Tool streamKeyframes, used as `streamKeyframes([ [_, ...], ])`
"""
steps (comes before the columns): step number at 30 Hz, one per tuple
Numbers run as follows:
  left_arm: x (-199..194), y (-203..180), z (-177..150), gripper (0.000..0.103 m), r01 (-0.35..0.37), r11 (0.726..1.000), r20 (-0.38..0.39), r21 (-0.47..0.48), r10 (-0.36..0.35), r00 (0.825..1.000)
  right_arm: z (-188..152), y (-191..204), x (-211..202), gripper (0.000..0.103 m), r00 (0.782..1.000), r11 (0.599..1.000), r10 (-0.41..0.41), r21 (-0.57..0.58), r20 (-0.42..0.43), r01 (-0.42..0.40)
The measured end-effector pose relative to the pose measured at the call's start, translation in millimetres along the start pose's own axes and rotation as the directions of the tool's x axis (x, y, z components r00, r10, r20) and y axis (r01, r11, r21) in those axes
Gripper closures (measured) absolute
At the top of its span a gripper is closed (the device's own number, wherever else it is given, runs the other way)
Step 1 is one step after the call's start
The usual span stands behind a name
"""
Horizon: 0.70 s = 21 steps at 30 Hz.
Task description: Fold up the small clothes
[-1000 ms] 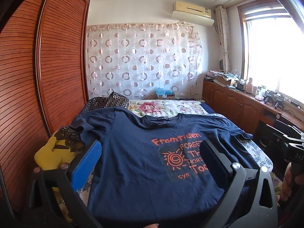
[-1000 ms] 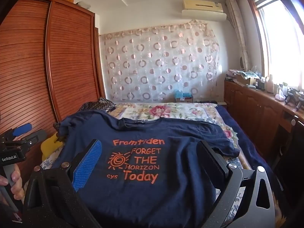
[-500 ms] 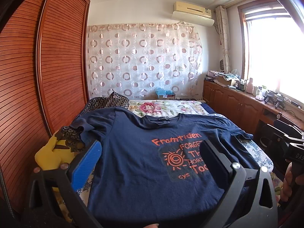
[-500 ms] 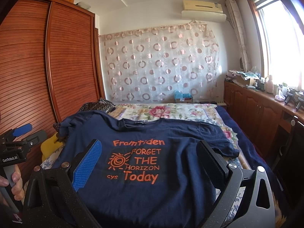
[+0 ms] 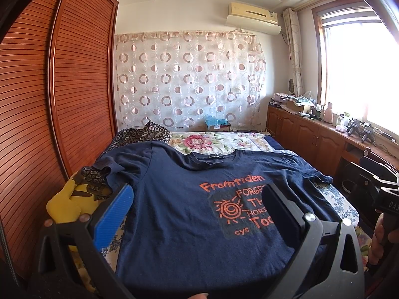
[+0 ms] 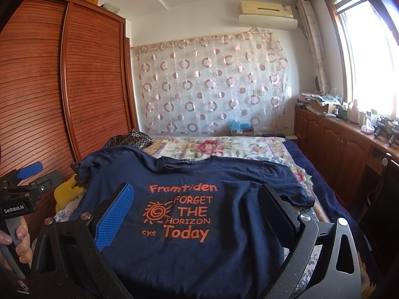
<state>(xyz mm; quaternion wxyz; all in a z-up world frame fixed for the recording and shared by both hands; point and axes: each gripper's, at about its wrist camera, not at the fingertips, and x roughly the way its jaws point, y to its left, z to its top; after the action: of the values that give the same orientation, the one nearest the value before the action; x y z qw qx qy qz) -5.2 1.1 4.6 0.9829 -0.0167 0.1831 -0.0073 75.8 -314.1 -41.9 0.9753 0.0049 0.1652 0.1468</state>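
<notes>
Bed (image 5: 249,140) under a flowered cover, filling the room's middle. Navy T-shirt (image 5: 189,214) spread flat, front up, across the near half of it, neck toward the far end (orange print reading "Framtiden FORGET THE HORIZON Today"). Yellow cushion (image 5: 64,204) just beside the shirt's left sleeve, patterned dark cloth (image 5: 96,178) lying on it. Left tool (image 5: 197,204) above the shirt's near part, fingers spread wide, gripping nothing. Right tool (image 6: 195,205) likewise spread and empty over the print.

Navy T-shirt (image 6: 224,174) with orange print, floral bedspread (image 6: 224,147), seemingly ring-patterned curtain (image 6: 212,84)
</notes>
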Motion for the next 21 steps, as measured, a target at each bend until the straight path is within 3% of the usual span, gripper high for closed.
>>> streamKeyframes([
  [21,-2.0,0.5,3.6,0.0,-0.003,1.0,0.004,0.003,0.003,1.0,3.0,0.4,-0.1,0.001,1.0,1.0,-0.001,0.001,0.003,0.001],
])
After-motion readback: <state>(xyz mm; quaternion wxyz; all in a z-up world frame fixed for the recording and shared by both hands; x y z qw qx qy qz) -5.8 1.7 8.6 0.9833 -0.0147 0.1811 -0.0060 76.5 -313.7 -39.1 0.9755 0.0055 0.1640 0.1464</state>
